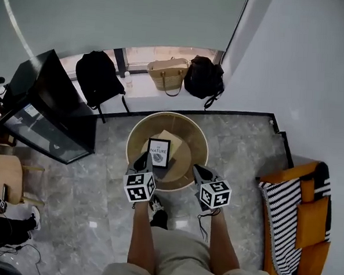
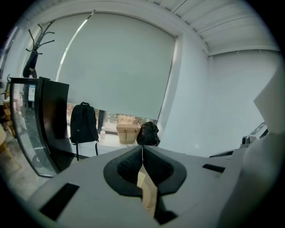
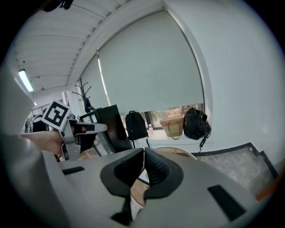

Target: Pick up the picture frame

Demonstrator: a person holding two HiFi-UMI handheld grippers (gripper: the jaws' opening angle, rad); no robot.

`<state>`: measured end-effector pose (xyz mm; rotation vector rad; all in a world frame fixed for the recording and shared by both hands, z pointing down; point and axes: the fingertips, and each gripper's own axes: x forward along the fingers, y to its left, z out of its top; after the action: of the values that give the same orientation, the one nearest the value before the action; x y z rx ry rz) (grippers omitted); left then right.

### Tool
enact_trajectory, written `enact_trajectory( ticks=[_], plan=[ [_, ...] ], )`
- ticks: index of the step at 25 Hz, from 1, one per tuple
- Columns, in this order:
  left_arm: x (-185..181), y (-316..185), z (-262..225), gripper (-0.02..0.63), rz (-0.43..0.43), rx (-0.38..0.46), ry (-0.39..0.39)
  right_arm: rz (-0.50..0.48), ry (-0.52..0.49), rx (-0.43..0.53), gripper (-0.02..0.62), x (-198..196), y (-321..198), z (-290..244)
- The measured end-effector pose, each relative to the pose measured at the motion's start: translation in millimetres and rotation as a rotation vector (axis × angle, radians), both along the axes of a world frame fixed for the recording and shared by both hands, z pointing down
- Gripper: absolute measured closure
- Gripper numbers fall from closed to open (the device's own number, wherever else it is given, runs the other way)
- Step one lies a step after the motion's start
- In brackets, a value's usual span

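Note:
The picture frame (image 1: pixel 158 153) has a black border and a white print. It lies flat on a tan sheet on the round wooden table (image 1: pixel 139 129). My left gripper (image 1: pixel 141 160) hovers at the frame's near left edge, and my right gripper (image 1: pixel 200 173) is over the table's near right rim, apart from the frame. Both are shut and hold nothing. In the left gripper view the jaws (image 2: pixel 142 149) meet, with tan surface showing below them. In the right gripper view the jaws (image 3: pixel 144 152) are pressed together, and a corner of the frame (image 3: pixel 142 177) shows beneath them.
A black glass-fronted cabinet (image 1: pixel 45 112) stands left of the table. On the window ledge behind it sit a black backpack (image 1: pixel 97 77), a woven bag (image 1: pixel 167 74) and a black bag (image 1: pixel 203 76). An orange chair with striped cloth (image 1: pixel 297 220) is at the right, a wooden stool (image 1: pixel 4 179) at the left.

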<state>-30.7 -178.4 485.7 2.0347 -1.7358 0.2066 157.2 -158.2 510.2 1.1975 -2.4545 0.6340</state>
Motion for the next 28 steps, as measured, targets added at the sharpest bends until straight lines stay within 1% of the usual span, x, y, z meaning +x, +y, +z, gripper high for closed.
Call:
enact_trajectory(
  ticks=[2, 4, 7, 9, 11, 15, 17, 20, 22, 24, 28],
  plan=[
    [-19.6, -13.4, 10.7, 0.584, -0.022, -0.023, 0.002, -0.018, 0.053, -0.01, 0.56, -17.0, -20.9, 11.0],
    [-37.7, -25.0, 23.5, 0.584, -0.037, -0.047, 0.004, -0.007, 0.07, -0.023, 0.56, -29.5, -39.7, 22.7],
    [-58.4, -40.2, 48.5, 0.584, -0.052, -0.087, 0.025, 0.019, 0.024, -0.059, 0.56, -46.6, -65.7, 45.5],
    [-63.6, -45.7, 68.3, 0.584, -0.048, -0.122, 0.04, -0.001, -0.01, -0.106, 0.56, -56.3, -77.6, 66.9],
    [-60.7, -49.1, 92.9, 0.584, -0.025, -0.162, 0.044, -0.016, -0.019, -0.153, 0.56, -57.8, -86.3, 91.1],
    [-45.5, -60.5, 157.2, 0.584, 0.039, -0.254, 0.028, -0.028, -0.038, -0.245, 0.56, -58.6, -100.7, 145.3],
    [-40.3, -68.1, 188.3, 0.584, 0.068, -0.284, 0.014, -0.066, -0.063, -0.31, 0.56, -68.2, -101.3, 178.8],
    [-39.8, -77.8, 234.2, 0.584, 0.074, -0.308, 0.02, -0.113, -0.07, -0.382, 0.56, -81.3, -98.0, 233.3],
    [-36.8, -85.5, 267.8, 0.584, 0.076, -0.327, 0.028, -0.112, -0.058, -0.406, 0.56, -80.1, -101.6, 269.1],
    [-34.4, -91.8, 299.9, 0.584, 0.093, -0.349, 0.021, -0.089, -0.064, -0.439, 0.56, -78.5, -106.3, 303.2],
    [-31.3, -82.8, 354.2, 0.584, 0.133, -0.403, -0.003, -0.066, -0.09, -0.525, 0.56, -76.3, -94.6, 359.9]
  ],
)
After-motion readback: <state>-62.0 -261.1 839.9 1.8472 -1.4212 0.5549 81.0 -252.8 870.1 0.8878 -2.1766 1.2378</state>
